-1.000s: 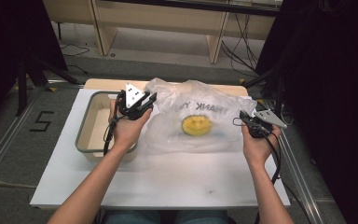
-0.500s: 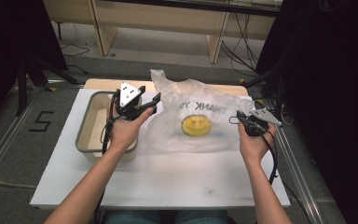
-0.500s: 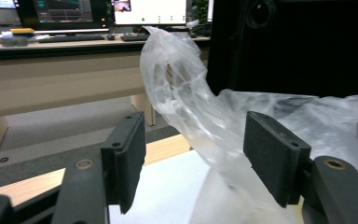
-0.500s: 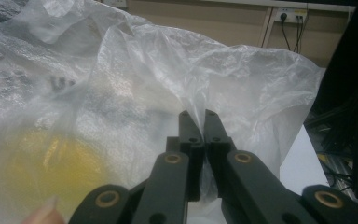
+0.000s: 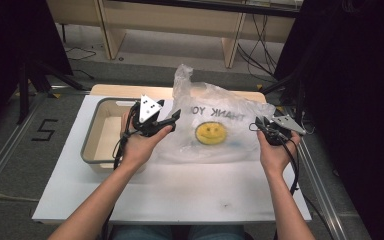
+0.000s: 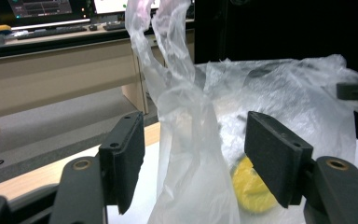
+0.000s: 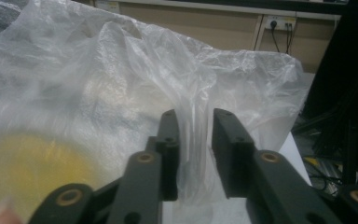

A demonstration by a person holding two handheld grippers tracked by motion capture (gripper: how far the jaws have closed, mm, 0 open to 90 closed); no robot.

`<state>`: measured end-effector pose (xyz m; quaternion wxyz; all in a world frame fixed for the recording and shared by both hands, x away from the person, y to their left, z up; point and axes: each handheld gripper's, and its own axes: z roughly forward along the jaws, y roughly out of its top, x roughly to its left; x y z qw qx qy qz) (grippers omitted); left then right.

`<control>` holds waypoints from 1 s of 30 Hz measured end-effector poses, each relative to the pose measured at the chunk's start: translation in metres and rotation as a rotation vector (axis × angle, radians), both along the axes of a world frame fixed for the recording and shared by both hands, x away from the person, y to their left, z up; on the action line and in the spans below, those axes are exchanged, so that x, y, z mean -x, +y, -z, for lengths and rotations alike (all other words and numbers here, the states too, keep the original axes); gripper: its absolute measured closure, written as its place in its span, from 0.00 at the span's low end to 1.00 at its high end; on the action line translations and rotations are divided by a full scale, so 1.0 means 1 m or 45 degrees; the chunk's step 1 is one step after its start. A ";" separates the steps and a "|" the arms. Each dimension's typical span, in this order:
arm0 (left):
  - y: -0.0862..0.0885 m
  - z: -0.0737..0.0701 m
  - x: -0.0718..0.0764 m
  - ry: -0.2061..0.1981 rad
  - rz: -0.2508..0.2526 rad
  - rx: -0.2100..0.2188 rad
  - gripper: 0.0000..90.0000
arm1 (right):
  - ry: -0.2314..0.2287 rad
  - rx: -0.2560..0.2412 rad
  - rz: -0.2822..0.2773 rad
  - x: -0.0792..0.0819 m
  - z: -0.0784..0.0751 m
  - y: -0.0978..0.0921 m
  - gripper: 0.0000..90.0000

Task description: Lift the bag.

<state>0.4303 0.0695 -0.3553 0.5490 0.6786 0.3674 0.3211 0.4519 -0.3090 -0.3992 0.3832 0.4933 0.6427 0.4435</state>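
Observation:
A thin clear plastic bag [image 5: 220,125] printed with a yellow smiley face [image 5: 211,132] lies on the white table [image 5: 180,190]. One of its handles stands up at the back left. My left gripper [image 5: 169,112] is at the bag's left edge. In the left gripper view it [image 6: 193,140] is open wide, with the upright handle [image 6: 182,116] between the jaws but not touching them. My right gripper [image 5: 258,125] is at the bag's right edge. In the right gripper view it [image 7: 195,119] is closed on a bunched fold of the bag [image 7: 121,79].
A shallow beige bin [image 5: 87,150] with a grey rim sits on the table left of the bag, under my left hand. Past the table's far edge stand wooden desk legs [image 5: 105,35]. Cables [image 5: 255,55] trail on the floor there.
The left gripper has moved right and farther in, so the bag's handle is now between its jaws. That handle now stands taller. The right gripper has barely shifted.

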 end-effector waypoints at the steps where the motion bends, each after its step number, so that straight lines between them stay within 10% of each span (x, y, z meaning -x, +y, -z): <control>1: 0.000 0.001 0.000 0.005 -0.003 0.000 0.42 | -0.009 -0.001 0.001 0.000 0.000 -0.001 0.77; 17: 0.005 0.007 0.001 0.021 -0.007 -0.028 0.42 | -0.115 0.017 -0.025 0.009 -0.010 -0.002 0.35; 30: 0.006 0.011 0.004 0.027 0.000 -0.050 0.42 | -0.098 -0.001 -0.101 0.021 -0.015 -0.004 0.28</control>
